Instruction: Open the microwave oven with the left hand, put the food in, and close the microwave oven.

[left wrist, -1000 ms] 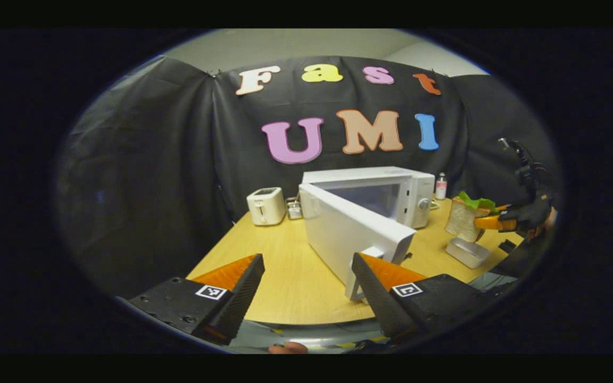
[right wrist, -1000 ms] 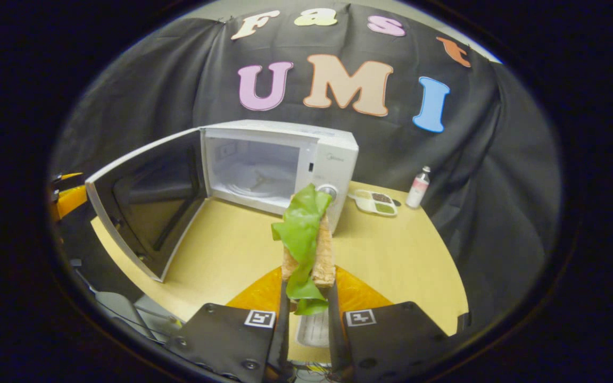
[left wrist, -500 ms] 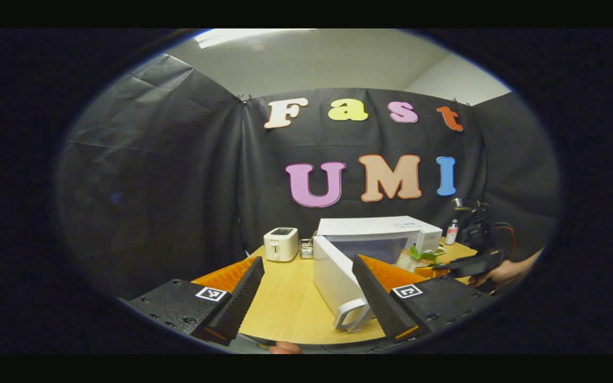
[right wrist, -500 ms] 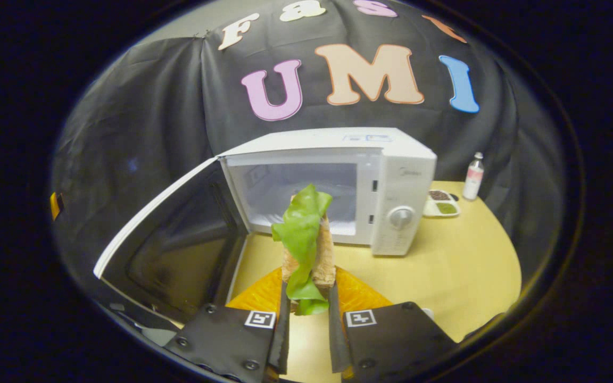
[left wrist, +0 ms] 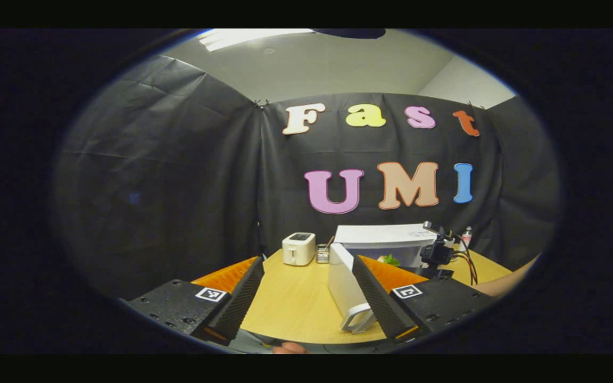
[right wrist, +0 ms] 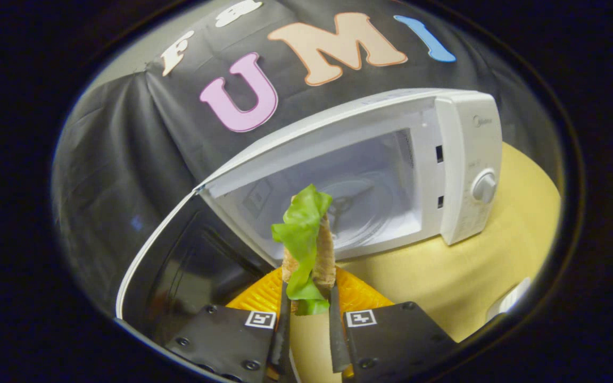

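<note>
The white microwave [right wrist: 461, 138] stands on the wooden table with its door [right wrist: 179, 266] swung wide to the left and its cavity [right wrist: 359, 202] bare. My right gripper [right wrist: 306, 311] is shut on the sandwich [right wrist: 306, 244], bread with a green lettuce leaf, held upright just in front of the cavity mouth. In the left gripper view, my left gripper [left wrist: 306, 298] is open and holds nothing. It hangs back from the door [left wrist: 341, 284], whose handle [left wrist: 357, 319] lies beside its right finger. The right gripper [left wrist: 437, 255] with the sandwich [left wrist: 390, 260] shows at the microwave [left wrist: 381, 236] front.
A white toaster [left wrist: 298, 248] and a small rack stand left of the microwave at the back of the table [left wrist: 290, 303]. A small bottle [left wrist: 466, 234] stands to the right of it. The knob [right wrist: 483, 186] is on the control panel. A white container edge [right wrist: 508, 300] lies near right.
My right gripper has carried the sandwich forward from over the table up to the open cavity. My left gripper has drawn back from the door and tilted up. The door stays open.
</note>
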The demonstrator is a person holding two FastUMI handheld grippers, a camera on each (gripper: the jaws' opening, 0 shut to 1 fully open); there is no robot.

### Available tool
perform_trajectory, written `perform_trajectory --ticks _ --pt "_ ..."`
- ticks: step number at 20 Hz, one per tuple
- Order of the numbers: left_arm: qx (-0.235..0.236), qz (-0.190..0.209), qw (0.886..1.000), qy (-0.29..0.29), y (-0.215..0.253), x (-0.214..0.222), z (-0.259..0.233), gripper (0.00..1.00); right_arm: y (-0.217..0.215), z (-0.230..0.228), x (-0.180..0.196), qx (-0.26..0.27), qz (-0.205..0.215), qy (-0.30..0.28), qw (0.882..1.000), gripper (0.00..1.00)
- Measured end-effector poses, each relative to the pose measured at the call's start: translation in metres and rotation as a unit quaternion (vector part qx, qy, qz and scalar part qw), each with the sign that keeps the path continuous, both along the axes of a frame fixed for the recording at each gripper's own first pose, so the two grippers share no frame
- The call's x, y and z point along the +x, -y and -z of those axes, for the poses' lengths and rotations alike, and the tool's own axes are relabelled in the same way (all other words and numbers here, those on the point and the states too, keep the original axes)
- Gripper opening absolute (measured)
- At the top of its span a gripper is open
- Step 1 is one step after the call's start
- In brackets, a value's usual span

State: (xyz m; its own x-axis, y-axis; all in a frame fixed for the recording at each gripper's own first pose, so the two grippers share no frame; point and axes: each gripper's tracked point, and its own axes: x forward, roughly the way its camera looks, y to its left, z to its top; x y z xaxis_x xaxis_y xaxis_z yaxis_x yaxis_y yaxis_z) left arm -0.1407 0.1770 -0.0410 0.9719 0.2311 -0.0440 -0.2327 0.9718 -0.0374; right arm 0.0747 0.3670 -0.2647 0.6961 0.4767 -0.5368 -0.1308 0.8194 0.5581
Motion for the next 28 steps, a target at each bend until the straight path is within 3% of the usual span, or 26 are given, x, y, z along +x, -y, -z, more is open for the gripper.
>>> perform_trajectory --ticks 1,2,3,5,6,10,14,21,26,27,28 --pt "0.003 -0.006 1.0 -0.004 -0.003 -0.005 0.001 1.0 -0.006 0.002 0.007 0.014 0.01 -0.006 1.0 0.33" --pt "0.005 -0.013 1.0 -0.011 -0.005 -0.01 0.004 1.0 -0.012 0.002 0.013 0.025 0.021 -0.011 0.999 0.33" --pt "0.004 -0.02 1.0 -0.016 -0.009 -0.013 0.006 1.0 -0.015 0.003 0.021 0.032 0.035 -0.013 0.999 0.27" --pt "0.0 -0.039 0.999 -0.029 -0.016 -0.023 0.011 1.0 -0.02 0.005 0.036 0.055 0.066 -0.021 0.996 0.27" --pt "0.0 -0.045 0.998 -0.033 -0.018 -0.026 0.012 1.0 -0.021 0.007 0.043 0.07 0.085 -0.027 0.994 0.33" --pt "0.009 -0.066 0.996 -0.051 -0.025 -0.04 0.016 0.97 -0.025 0.015 0.069 0.114 0.146 -0.044 0.982 0.32" --pt "-0.003 -0.07 0.996 -0.062 -0.02 -0.042 0.02 0.97 -0.029 0.018 0.09 0.139 0.182 -0.039 0.973 0.32" --pt "-0.053 -0.087 0.992 -0.071 -0.019 -0.049 0.037 1.0 -0.032 0.03 0.118 0.149 0.216 -0.031 0.964 0.32" --pt "-0.098 -0.079 0.989 -0.083 -0.004 -0.05 0.048 0.94 -0.038 0.045 0.127 0.136 0.211 -0.031 0.967 0.32" --pt "-0.098 -0.078 0.988 -0.088 -0.004 -0.05 0.051 0.94 -0.038 0.046 0.128 0.133 0.21 -0.028 0.968 0.25" --pt "-0.096 -0.078 0.988 -0.09 -0.005 -0.047 0.052 0.96 -0.036 0.048 0.128 0.13 0.21 -0.025 0.969 0.24"
